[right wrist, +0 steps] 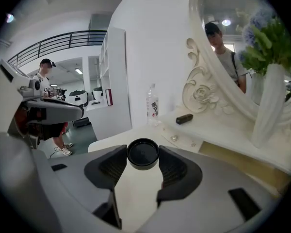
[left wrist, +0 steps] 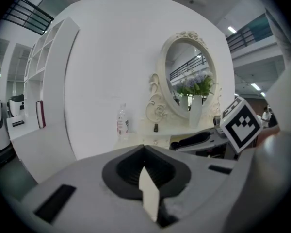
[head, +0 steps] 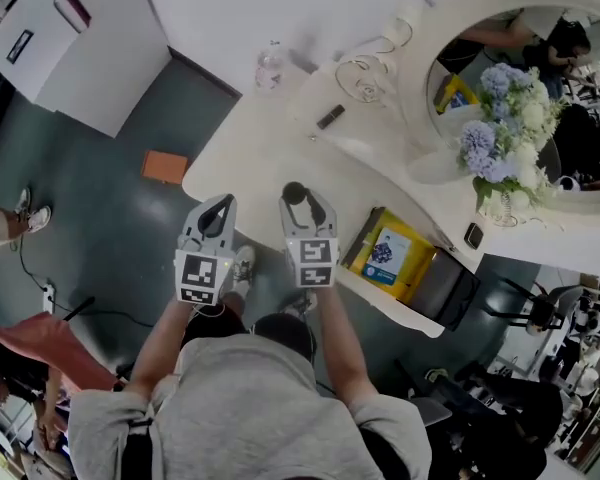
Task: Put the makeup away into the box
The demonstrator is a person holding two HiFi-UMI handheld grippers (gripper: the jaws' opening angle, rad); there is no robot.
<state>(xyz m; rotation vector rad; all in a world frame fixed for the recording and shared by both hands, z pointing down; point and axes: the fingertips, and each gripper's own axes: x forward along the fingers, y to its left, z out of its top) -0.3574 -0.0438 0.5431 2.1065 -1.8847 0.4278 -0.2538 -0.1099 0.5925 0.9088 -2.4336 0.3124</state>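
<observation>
My right gripper [head: 296, 196] is shut on a small round black makeup jar [right wrist: 143, 153], gripped by its sides and held over the near edge of the white vanity table [head: 250, 153]. In the right gripper view the pads [right wrist: 110, 165] press on the jar from both sides. My left gripper [head: 218, 206] hangs beside it to the left, shut and empty; its pads [left wrist: 131, 166] meet. A yellow box [head: 385, 253] lies in the open space under the tabletop, to the right of the right gripper. A small black makeup stick [head: 330, 117] lies on the table's raised shelf.
A clear water bottle [head: 269, 66] stands at the table's far corner by the wall. An oval mirror [head: 525, 78] and a white vase of blue flowers [head: 500, 133] are at the right. A white cabinet [head: 75, 38] stands to the left. Other people stand on the floor at left.
</observation>
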